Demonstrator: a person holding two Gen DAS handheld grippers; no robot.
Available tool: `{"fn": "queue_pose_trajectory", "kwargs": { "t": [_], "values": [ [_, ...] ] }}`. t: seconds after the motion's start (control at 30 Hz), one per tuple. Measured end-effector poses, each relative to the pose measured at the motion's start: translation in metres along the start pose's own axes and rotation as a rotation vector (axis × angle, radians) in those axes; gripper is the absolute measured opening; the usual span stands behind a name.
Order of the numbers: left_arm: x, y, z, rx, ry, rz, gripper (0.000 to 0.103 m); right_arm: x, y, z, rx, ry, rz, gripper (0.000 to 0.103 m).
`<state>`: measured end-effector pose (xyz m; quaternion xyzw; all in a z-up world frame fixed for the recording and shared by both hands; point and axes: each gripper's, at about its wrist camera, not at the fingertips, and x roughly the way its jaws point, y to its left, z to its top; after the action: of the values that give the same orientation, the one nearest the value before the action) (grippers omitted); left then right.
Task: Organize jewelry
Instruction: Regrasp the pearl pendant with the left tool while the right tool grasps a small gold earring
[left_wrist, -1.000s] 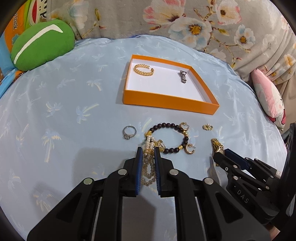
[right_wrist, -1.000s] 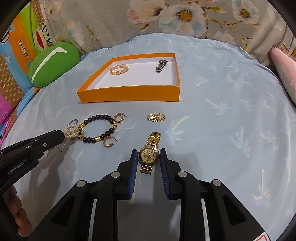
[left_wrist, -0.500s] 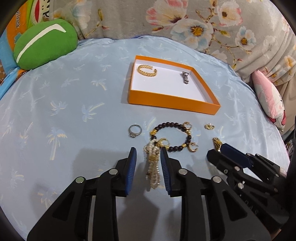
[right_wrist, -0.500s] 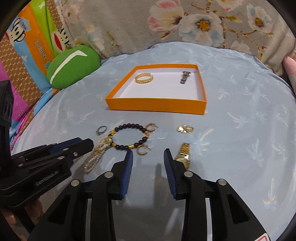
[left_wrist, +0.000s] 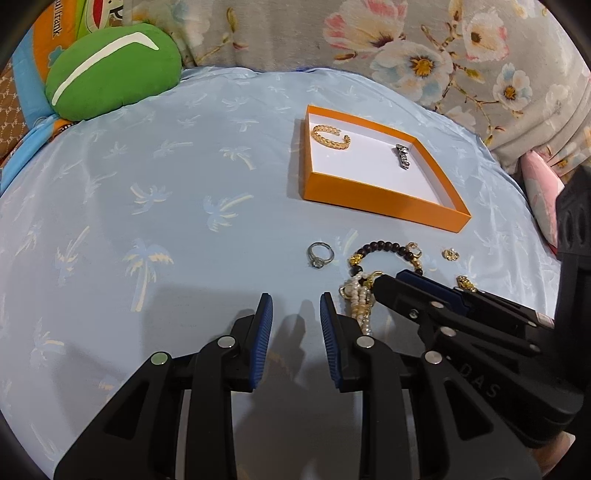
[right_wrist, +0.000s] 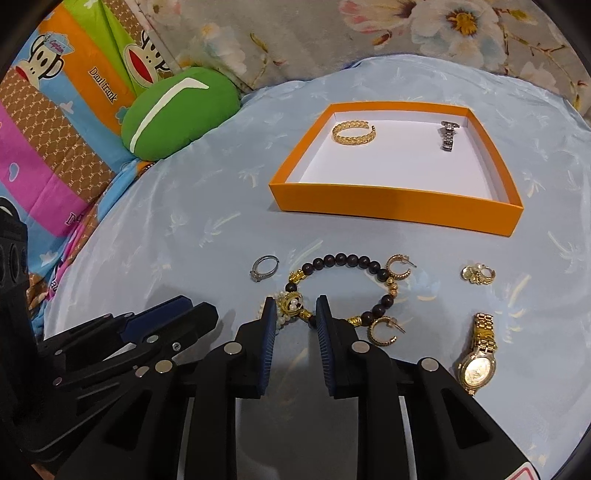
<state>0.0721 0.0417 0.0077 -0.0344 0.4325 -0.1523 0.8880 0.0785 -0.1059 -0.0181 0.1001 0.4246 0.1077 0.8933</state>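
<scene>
- My right gripper (right_wrist: 295, 310) has its fingers apart, straddling the pearl-and-gold strand (right_wrist: 290, 304) just in front of the shallow orange cardboard tray (right_wrist: 395, 212), lined up for a pinch.
- My left gripper (left_wrist: 295, 308), fingers also apart and empty, sits beside that strand, giving room.

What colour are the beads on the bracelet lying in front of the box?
Dark brown, nearly black, with gold spacer charms; the beaded bracelet shows best in the right wrist view.
</scene>
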Motion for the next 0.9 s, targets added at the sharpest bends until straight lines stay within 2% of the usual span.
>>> {"fn": "queue_pose_trajectory", "kwargs": {
  "t": [0.07, 0.13, 0.3, 0.43, 0.5, 0.6, 0.7, 0.9],
  "values": [
    [-0.001, 0.002, 0.0, -0.001, -0.002, 0.002, 0.026, 0.002, 0.0, 0.001, 0.001, -0.002, -0.002, 0.021],
    [-0.001, 0.004, -0.001, -0.005, -0.003, 0.003, 0.026, 0.002, 0.001, 0.002, 0.0, -0.003, 0.003, 0.012],
    [-0.001, 0.005, 0.0, -0.004, -0.003, -0.001, 0.025, -0.008, 0.004, 0.001, -0.024, -0.047, -0.025, 0.012],
    [-0.004, 0.001, -0.001, 0.002, 0.001, -0.019, 0.026, -0.029, 0.0, 0.003, -0.004, -0.101, -0.011, 0.012],
    [-0.007, -0.005, -0.001, 0.009, 0.002, -0.037, 0.039, -0.043, -0.007, 0.003, 0.011, -0.13, -0.023, 0.012],
    [-0.01, -0.015, -0.002, 0.023, 0.001, -0.065, 0.053, -0.057, -0.018, 0.0, 0.025, -0.157, -0.067, 0.011],
    [-0.009, -0.031, -0.004, 0.051, 0.009, -0.087, 0.053, -0.066, -0.033, -0.006, 0.041, -0.166, -0.122, 0.011],
    [0.011, -0.051, -0.012, 0.095, 0.055, -0.067, 0.05, -0.073, -0.058, -0.022, 0.086, -0.154, -0.17, 0.012]
  ]
}}
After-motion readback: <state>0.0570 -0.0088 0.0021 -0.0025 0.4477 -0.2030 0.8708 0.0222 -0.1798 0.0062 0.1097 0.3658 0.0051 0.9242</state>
